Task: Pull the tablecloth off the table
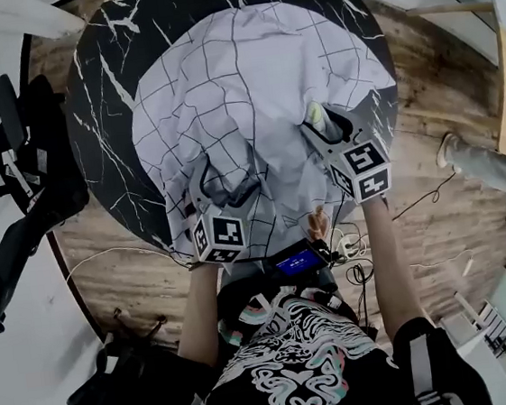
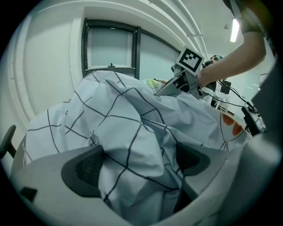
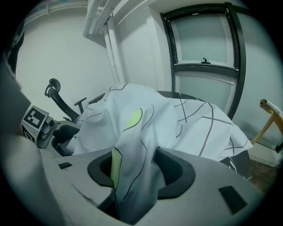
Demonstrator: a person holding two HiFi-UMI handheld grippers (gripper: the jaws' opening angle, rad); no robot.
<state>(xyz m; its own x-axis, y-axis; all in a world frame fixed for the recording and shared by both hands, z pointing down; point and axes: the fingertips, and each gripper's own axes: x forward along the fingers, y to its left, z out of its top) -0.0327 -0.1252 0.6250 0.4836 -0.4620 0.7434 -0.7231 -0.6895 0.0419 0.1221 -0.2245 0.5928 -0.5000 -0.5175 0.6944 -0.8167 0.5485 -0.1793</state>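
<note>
Right gripper view: my right gripper (image 3: 135, 170) pinches a narrow fold of cloth (image 3: 194, 128) at lower centre. My left gripper (image 2: 137, 161) clamps a thicker bunch, jaws wider.

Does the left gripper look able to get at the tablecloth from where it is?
Probably yes: the tablecloth already bunches between the jaws of the left gripper, with nothing in the way; whether they pinch it is unclear.

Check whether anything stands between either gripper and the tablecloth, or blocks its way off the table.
Nothing visible does. The left gripper and right gripper each clamp the tablecloth, and no object rests on it or on the table.
</note>
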